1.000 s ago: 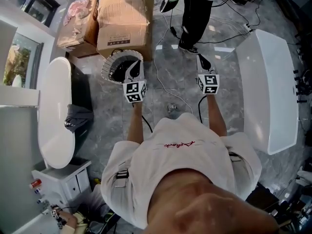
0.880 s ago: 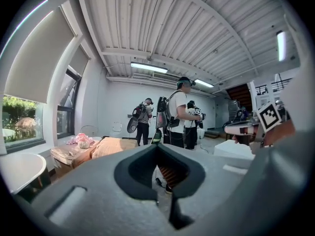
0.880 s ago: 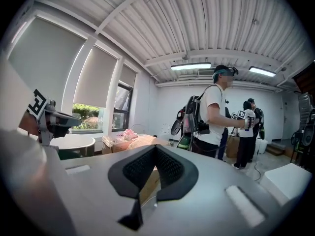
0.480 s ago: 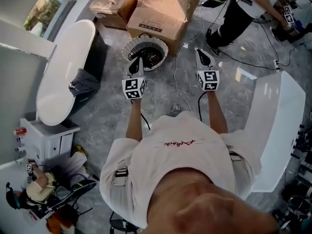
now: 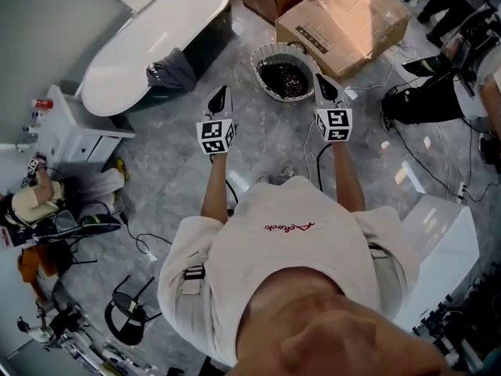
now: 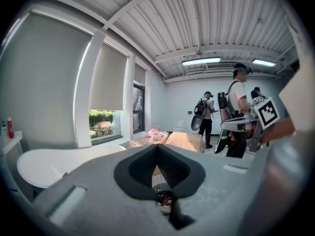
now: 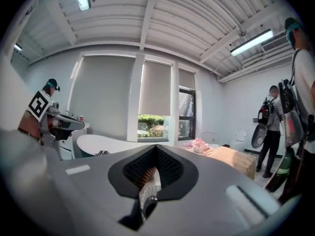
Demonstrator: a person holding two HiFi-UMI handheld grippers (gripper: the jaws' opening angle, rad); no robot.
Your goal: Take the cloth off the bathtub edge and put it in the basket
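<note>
A crumpled grey cloth (image 5: 174,70) hangs over the near rim of the white bathtub (image 5: 141,34) at the upper left of the head view. The white basket (image 5: 286,72) with a dark inside stands on the floor to the right of the tub. My left gripper (image 5: 221,94) is held out at waist height, shut and empty, short of the cloth. My right gripper (image 5: 323,82) is also shut and empty, beside the basket's right rim. In the right gripper view the bathtub (image 7: 110,143) and the cloth (image 7: 101,153) lie far ahead.
Cardboard boxes (image 5: 344,18) sit behind the basket. A white cabinet (image 5: 74,128) stands at the tub's near end, with a seated person (image 5: 39,202) beside it. Cables cross the grey floor (image 5: 258,143). Standing people (image 6: 236,117) and a white unit (image 5: 434,249) are to the right.
The view has swung round: tub, cloth and basket have shifted right and upward in the head view. Both grippers stay shut, held out in front.
</note>
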